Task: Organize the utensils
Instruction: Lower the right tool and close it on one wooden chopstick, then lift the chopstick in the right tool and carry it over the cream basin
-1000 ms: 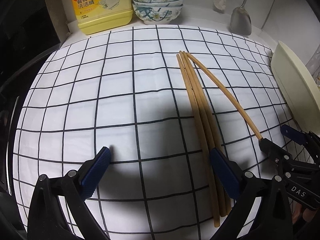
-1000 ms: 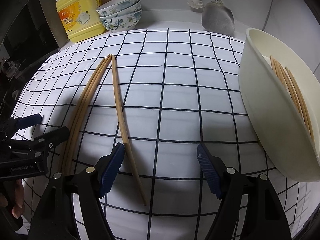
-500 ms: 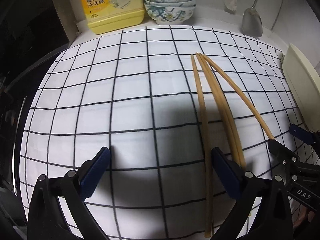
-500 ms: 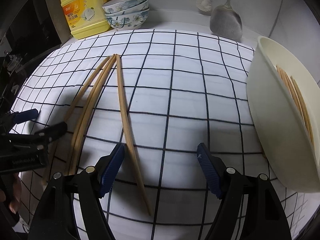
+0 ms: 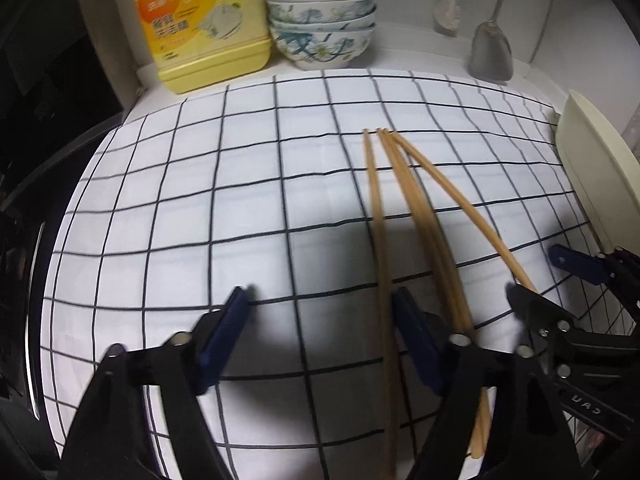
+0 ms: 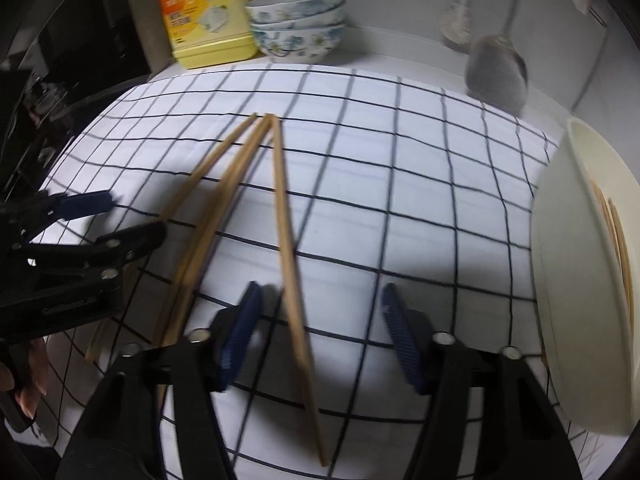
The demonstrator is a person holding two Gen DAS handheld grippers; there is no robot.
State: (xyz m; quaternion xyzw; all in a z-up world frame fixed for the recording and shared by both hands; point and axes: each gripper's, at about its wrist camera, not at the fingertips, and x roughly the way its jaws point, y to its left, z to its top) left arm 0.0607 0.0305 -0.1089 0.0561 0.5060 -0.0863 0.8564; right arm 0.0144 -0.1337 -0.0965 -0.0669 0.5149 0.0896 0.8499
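Chopsticks (image 6: 286, 236) are lying fanned on the checked cloth (image 5: 240, 208) covering the worktop. Left hand-held gripper (image 5: 320, 320) and right hand-held gripper (image 6: 320, 312) are hovering with jaws apart, gripping nothing.

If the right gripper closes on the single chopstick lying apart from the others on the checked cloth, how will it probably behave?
The single chopstick looks like thin, straight wood, so it is probably stiff and light. Being slender and apparently rounded, it may roll or pivot on the checked cloth if one pad touches first. It lies between the open fingers of the right gripper, near the left one; a grip near one end may let it tilt.
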